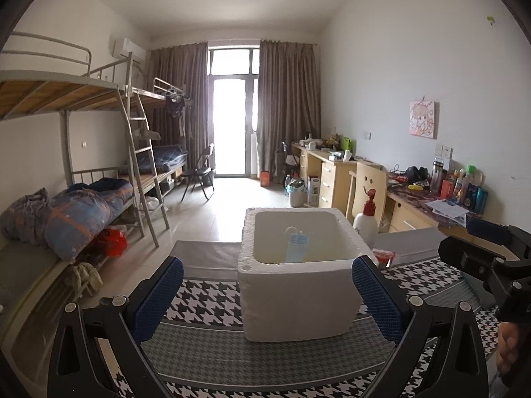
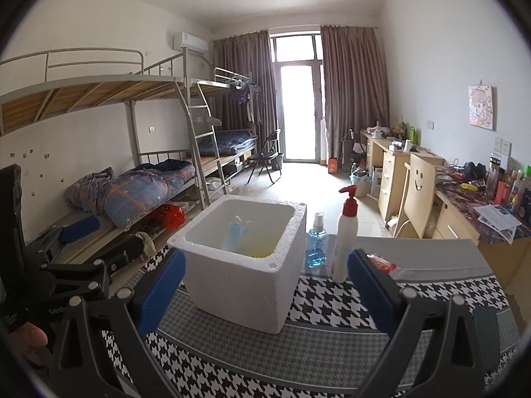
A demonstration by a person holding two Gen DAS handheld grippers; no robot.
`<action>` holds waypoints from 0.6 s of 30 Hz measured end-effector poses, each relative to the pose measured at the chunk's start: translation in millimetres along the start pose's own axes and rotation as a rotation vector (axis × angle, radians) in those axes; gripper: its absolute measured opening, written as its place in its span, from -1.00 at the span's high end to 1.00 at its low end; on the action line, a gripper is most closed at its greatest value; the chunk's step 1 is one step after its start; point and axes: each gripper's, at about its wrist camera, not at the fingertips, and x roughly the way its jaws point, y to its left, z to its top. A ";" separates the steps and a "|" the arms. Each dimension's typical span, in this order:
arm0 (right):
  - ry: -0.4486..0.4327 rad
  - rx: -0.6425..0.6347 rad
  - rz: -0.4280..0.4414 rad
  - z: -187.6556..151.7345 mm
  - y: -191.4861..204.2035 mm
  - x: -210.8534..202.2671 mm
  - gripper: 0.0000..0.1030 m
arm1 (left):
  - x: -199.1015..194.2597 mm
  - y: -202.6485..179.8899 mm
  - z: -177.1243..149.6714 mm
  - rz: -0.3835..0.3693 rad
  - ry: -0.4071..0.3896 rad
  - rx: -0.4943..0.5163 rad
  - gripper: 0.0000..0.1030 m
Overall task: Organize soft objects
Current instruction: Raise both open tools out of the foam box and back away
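A white foam box [image 1: 298,298] stands on the houndstooth cloth [image 1: 205,301]; it also shows in the right wrist view [image 2: 242,285]. A pale blue soft item [image 1: 297,247] leans inside it, seen too in the right wrist view [image 2: 237,232], beside something yellow [image 2: 262,252]. My left gripper [image 1: 267,293] is open and empty, its blue pads either side of the box front. My right gripper [image 2: 265,290] is open and empty before the box. Each gripper shows at the other view's edge, the right one [image 1: 478,242] and the left one [image 2: 79,229].
A white pump bottle with a red top [image 2: 345,242] and a blue liquid bottle [image 2: 317,247] stand right of the box. A red packet [image 2: 383,262] lies on the grey strip behind. Bunk beds with bedding [image 1: 76,215] at left, desks [image 1: 335,172] at right.
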 end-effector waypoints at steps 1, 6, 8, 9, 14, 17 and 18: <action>-0.001 0.001 -0.001 -0.8 -0.2 -1.8 -0.93 | -1.6 -1.2 -0.4 -0.004 -0.003 0.001 -0.98; -0.015 0.004 -0.012 -4.0 -1.5 -12.8 -0.93 | -12.2 -8.3 -3.9 -0.021 -0.013 0.009 -0.98; -0.019 0.007 -0.015 -6.0 -2.1 -16.6 -0.93 | -16.3 -9.9 -5.1 -0.025 -0.018 0.007 -0.98; -0.021 0.009 -0.017 -7.7 -2.6 -19.6 -0.93 | -18.2 -10.5 -5.7 -0.026 -0.020 0.005 -0.98; -0.032 0.011 -0.022 -14.0 -5.0 -30.3 -0.93 | -24.8 -13.4 -9.9 -0.033 -0.025 0.008 -0.98; -0.044 0.002 -0.023 -17.3 -2.4 -36.9 -0.93 | -30.6 -17.7 -12.8 -0.043 -0.035 0.020 -0.98; -0.052 -0.002 -0.024 -19.0 -1.7 -40.0 -0.93 | -33.6 -19.5 -13.7 -0.045 -0.043 0.023 -0.98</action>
